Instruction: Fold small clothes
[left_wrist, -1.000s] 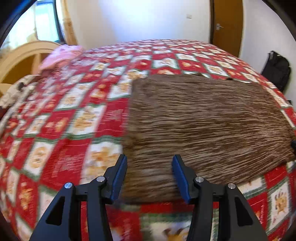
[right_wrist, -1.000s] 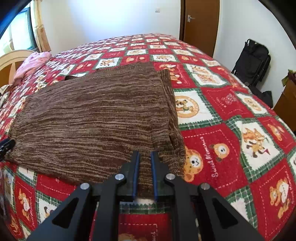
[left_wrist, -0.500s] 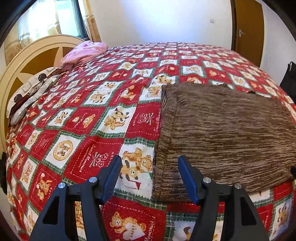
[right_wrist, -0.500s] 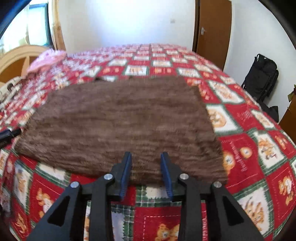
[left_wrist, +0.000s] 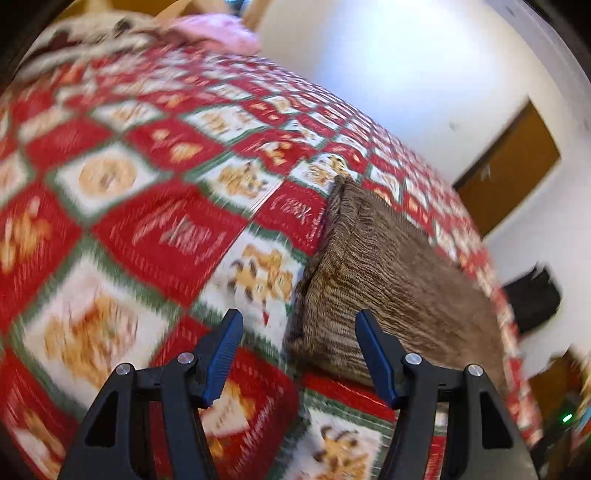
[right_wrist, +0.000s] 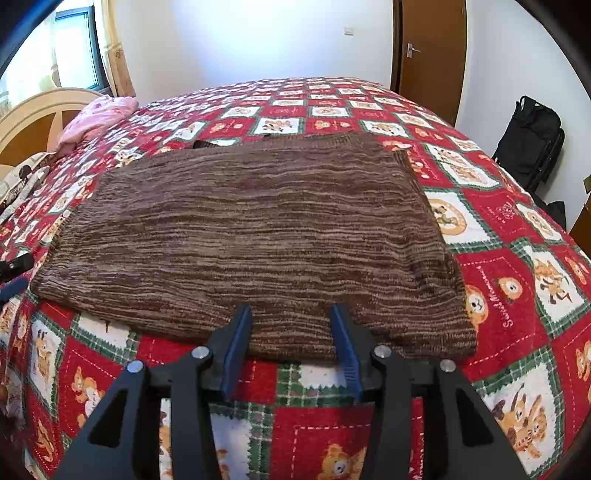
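Observation:
A brown striped knit garment (right_wrist: 251, 236) lies flat and folded on the red patchwork bedspread (right_wrist: 509, 295). In the right wrist view my right gripper (right_wrist: 291, 314) hangs over the garment's near edge, its jaws opening and its blue pads clear of the cloth. The left wrist view is blurred and tilted. There my left gripper (left_wrist: 299, 317) stands open at the garment's (left_wrist: 388, 280) near left corner, with the corner seen between the fingers but not pinched. The left gripper's tip (right_wrist: 14, 266) shows at the left edge of the right wrist view.
A pink cloth (right_wrist: 99, 118) and patterned pillows (right_wrist: 22, 181) lie by the cream headboard (right_wrist: 33, 118) at the far left. A black bag (right_wrist: 532, 144) stands on the floor at the right, beside a brown door (right_wrist: 432, 48). The bedspread stretches bare beyond the garment.
My right gripper went from shut to open and let go of the garment's near edge. My left gripper slid left to the garment's corner and rolled, tilting its view.

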